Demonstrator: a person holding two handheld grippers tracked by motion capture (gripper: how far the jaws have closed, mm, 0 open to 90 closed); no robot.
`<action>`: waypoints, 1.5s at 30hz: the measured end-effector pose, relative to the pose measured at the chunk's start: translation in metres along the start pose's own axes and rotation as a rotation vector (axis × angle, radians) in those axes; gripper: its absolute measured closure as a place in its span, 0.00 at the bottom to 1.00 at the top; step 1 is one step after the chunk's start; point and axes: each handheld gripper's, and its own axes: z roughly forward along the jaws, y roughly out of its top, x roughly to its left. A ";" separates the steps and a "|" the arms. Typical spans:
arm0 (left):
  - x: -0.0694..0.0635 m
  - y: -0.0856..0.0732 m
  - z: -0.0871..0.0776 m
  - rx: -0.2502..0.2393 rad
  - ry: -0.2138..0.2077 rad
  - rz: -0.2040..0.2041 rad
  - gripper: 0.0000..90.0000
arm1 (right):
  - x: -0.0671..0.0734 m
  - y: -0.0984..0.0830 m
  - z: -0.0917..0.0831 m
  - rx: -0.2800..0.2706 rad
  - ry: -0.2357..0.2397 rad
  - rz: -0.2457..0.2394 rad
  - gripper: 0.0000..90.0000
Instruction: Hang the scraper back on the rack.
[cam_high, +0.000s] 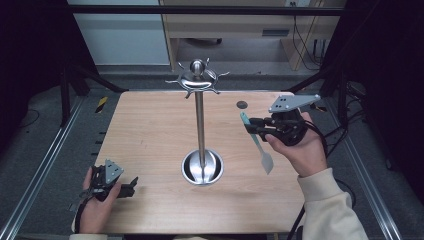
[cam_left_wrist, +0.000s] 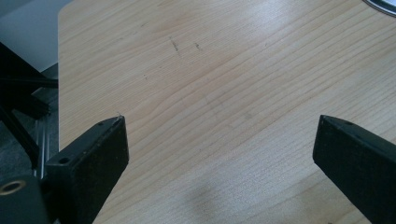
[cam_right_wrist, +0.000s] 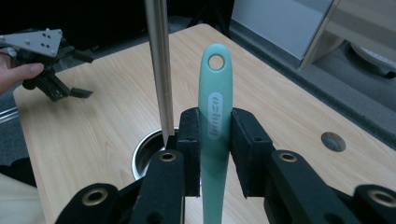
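A teal spatula (cam_right_wrist: 215, 116) is clamped at its handle by the right claw (cam_right_wrist: 215, 154), raised above the desk (cam_high: 150, 130) right of the steel hook stand (cam_high: 201, 125); its pale blade is seen from the high view. The left claw (cam_left_wrist: 219, 154) is spread wide, empty, over bare wood

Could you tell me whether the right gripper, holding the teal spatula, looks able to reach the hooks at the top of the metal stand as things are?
Probably yes. The right gripper holds the teal spatula beside the metal stand, with nothing between it and the hooks. The left gripper rests far off.
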 end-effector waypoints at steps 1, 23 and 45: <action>0.000 0.000 0.000 0.001 0.000 0.000 0.04 | 0.002 0.001 -0.001 -0.011 -0.001 -0.001 0.82; 0.000 0.000 0.000 -0.005 0.002 -0.004 0.04 | 0.018 0.022 -0.015 -0.110 0.001 -0.039 0.82; 0.000 0.000 0.000 -0.006 0.002 -0.004 0.04 | 0.030 0.037 -0.025 -0.188 0.015 -0.052 0.82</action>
